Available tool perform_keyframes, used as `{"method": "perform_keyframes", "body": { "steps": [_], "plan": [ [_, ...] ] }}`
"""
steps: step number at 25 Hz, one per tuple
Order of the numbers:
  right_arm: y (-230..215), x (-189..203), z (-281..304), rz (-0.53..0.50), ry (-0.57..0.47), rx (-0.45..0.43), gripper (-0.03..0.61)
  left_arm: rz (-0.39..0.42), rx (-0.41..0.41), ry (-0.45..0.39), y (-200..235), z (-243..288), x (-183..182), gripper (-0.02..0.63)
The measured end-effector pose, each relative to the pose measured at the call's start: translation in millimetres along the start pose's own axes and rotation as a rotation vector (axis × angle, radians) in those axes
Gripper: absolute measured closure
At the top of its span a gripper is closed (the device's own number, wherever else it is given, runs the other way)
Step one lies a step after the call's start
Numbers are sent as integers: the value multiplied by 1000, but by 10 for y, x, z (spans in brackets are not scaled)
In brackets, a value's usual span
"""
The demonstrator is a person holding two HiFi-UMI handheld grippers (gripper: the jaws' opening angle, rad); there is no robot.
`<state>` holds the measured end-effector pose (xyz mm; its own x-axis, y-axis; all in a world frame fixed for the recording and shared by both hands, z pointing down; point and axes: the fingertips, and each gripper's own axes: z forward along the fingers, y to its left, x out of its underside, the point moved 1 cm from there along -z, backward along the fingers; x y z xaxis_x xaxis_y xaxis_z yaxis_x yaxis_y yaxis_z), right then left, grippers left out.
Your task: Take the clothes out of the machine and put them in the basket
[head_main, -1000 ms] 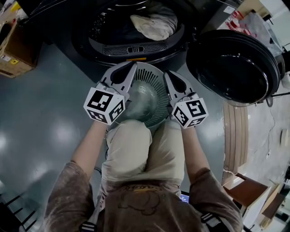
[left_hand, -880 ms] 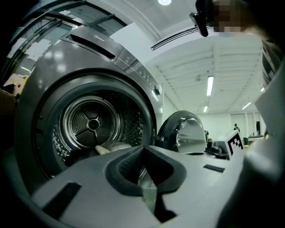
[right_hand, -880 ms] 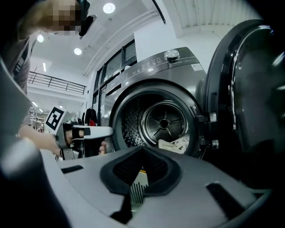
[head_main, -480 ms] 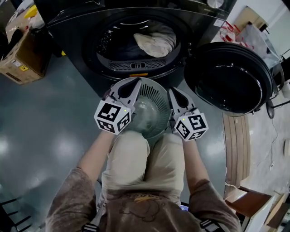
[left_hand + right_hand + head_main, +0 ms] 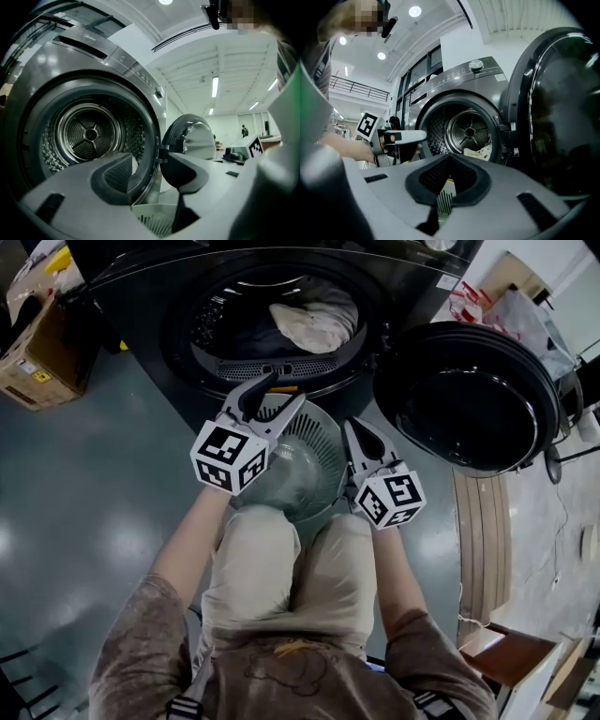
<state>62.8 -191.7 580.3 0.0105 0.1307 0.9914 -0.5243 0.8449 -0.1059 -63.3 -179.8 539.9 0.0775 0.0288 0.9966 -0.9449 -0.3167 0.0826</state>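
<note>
A pale cloth (image 5: 314, 320) lies on dark clothes inside the drum of the open front-load machine (image 5: 169, 334); the cloth also shows in the right gripper view (image 5: 480, 152). The round grey slatted basket (image 5: 314, 442) stands in front of the machine, by the person's knees. My left gripper (image 5: 272, 395) hovers over the basket's far rim, just under the machine's opening. Its jaws are opening, with nothing between them (image 5: 150, 173). My right gripper (image 5: 354, 429) is at the basket's right rim, shut and holding nothing (image 5: 450, 159).
The machine's round door (image 5: 469, 395) hangs open to the right, close to my right gripper. A cardboard box (image 5: 37, 362) sits on the floor at the left. Wooden boards (image 5: 478, 531) lie at the right, with bags (image 5: 506, 296) behind the door.
The left gripper's jaws have spread apart, and it has moved forward to the basket's far rim near the machine's opening. The right gripper stays shut and has hardly shifted.
</note>
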Motion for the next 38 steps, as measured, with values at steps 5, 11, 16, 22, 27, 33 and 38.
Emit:
{"method": "perform_keyframes", "body": {
  "steps": [5, 11, 16, 22, 27, 33, 38],
  "plan": [
    [0, 44, -11, 2, 11, 1, 581, 28, -3, 19, 175, 297, 99, 245],
    [13, 139, 10, -4, 37, 1, 581, 120, 30, 107, 389, 782, 325, 187],
    [-13, 224, 77, 5, 48, 11, 581, 253, 61, 205, 639, 1261, 556, 183],
    [-74, 328, 161, 23, 61, 29, 581, 367, 90, 301, 835, 1764, 805, 184],
    [-117, 382, 260, 28, 62, 39, 581, 408, 112, 340, 929, 2148, 913, 183],
    [-117, 471, 310, 40, 73, 42, 581, 510, 150, 399, 977, 2481, 1008, 183],
    [-97, 524, 319, 46, 87, 47, 581, 519, 176, 410, 1012, 2687, 1048, 183]
  ]
}}
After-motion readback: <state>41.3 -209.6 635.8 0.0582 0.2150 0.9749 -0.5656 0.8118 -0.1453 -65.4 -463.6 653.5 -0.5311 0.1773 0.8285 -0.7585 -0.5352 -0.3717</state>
